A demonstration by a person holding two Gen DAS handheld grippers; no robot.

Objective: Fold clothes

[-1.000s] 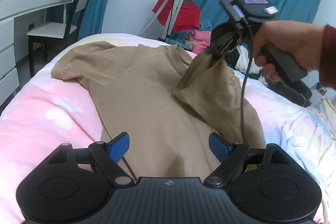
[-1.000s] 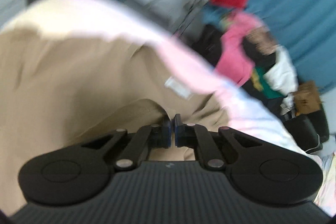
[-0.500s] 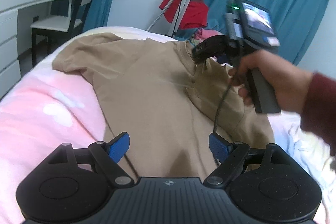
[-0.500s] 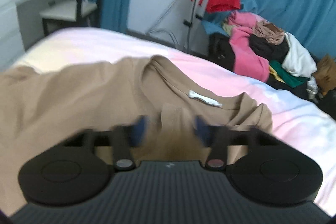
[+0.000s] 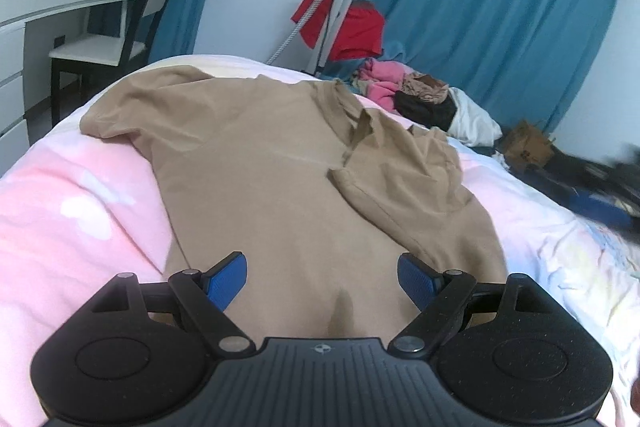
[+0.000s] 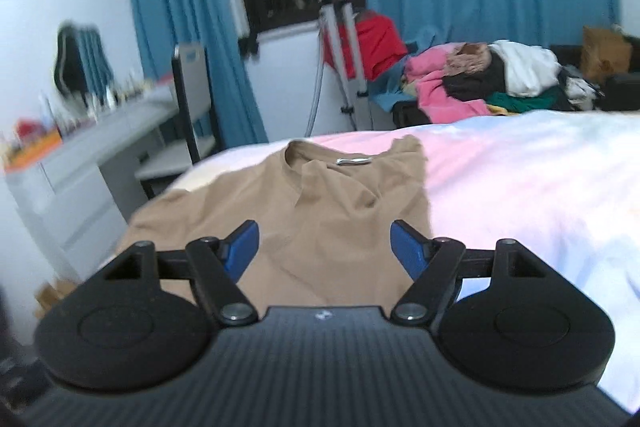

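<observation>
A tan T-shirt [image 5: 272, 183] lies flat on the pink and white bed [image 5: 76, 211], collar at the far end. Its right sleeve [image 5: 404, 171] is folded inward over the chest, while the left sleeve [image 5: 132, 103] lies spread out. My left gripper [image 5: 322, 277] hovers open over the shirt's lower part with nothing between its blue pads. In the right wrist view the same shirt [image 6: 320, 211] shows its collar and white label [image 6: 354, 161]. My right gripper [image 6: 323, 247] is open above it, holding nothing.
A heap of mixed clothes [image 5: 416, 95] lies beyond the bed's far right corner, beside a tripod [image 5: 340, 7] draped with red cloth. A chair [image 5: 120, 43] and a white desk [image 5: 48, 7] stand at the left. Blue curtains hang behind. Dark items [image 5: 592, 183] lie off the bed's right side.
The right gripper let go of the sleeve, which now lies folded on the chest. It opened, swung away to the right and left the left wrist view. The left gripper stayed put.
</observation>
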